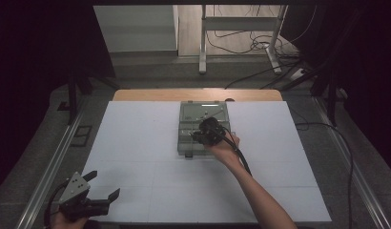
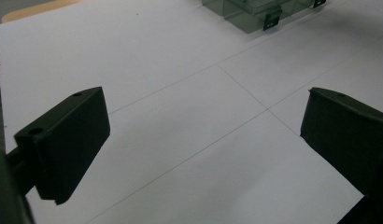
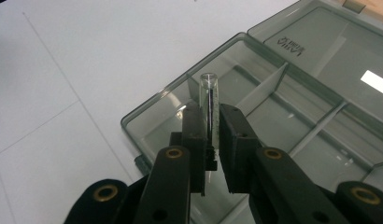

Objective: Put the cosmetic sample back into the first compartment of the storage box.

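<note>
The right claw [image 3: 212, 140] is clamped on a small clear tube [image 3: 209, 100], held upright over the open grey compartment box [image 1: 186, 143] near the middle of the tabletop's [image 1: 136, 143] far half, while the left claw [image 1: 102, 185] rests with jaws apart at the near left corner.

A small clear tube [image 3: 209, 105] with a thin dark line running down its length stands nearly upright, its open round mouth uppermost, clamped by its lower part between two black jaws. It hangs above the near-left compartment of a smoky grey see-through organiser box [image 3: 273, 116] (divided by slanting partitions into several bays). The box lies flat on the white table, lid [image 3: 339, 42] swung back and lying open beyond it.
</note>
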Available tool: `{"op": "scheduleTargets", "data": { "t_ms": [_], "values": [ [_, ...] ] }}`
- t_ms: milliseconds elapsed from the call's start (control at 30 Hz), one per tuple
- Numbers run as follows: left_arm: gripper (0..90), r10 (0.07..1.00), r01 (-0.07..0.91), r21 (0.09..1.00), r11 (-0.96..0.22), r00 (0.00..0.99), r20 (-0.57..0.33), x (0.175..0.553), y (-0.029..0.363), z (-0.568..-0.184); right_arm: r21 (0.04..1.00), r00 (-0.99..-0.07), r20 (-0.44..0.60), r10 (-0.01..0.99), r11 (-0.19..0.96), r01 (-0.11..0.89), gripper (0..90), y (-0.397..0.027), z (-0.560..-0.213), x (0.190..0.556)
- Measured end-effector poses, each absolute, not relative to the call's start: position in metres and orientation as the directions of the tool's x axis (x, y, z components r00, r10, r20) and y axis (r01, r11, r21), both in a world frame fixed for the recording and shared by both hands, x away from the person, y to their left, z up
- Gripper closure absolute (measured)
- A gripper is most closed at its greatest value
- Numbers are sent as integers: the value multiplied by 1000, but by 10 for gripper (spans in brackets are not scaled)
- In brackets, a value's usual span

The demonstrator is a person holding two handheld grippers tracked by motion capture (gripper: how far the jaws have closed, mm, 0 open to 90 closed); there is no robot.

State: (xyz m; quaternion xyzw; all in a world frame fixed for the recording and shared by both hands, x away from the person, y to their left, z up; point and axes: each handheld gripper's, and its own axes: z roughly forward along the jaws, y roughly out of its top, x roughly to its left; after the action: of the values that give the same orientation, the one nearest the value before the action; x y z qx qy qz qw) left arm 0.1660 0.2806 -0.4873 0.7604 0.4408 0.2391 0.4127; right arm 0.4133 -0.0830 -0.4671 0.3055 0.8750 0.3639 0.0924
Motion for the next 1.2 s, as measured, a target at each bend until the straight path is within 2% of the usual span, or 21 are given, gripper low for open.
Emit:
{"op": "scheduleTargets", "data": {
  "t_ms": [1200],
  "values": [
    [19,859,470,836,-282,512,2,166,280,-487,694,-758,39,651,528,489,811,-52,-478,450]
  ]
}}
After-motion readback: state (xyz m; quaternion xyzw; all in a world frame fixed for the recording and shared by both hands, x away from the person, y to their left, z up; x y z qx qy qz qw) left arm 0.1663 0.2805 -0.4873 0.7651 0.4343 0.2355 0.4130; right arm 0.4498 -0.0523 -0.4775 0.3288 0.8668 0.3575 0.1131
